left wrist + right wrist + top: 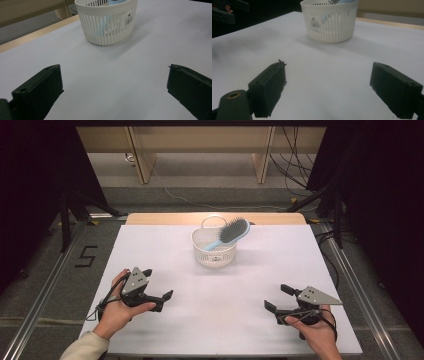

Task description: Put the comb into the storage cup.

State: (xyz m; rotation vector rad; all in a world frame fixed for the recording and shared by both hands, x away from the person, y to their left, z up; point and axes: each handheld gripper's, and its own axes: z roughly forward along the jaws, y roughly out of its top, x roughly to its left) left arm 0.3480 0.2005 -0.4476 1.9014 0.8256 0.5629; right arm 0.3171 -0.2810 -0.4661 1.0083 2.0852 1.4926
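Blue hairbrush (229, 234) leans in white basket (202, 251), bristle head up toward far right, handle down-left; left gripper (158, 289) and right gripper (278, 298) jaws apart, empty.

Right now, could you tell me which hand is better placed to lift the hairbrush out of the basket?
Right, slightly: the hairbrush head overhangs the basket toward the right tongs; both tongs are open and similarly far.

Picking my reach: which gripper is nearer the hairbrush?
Left, slightly. The left gripper sits near-left of the hairbrush; the right gripper sits near-right, lower down.
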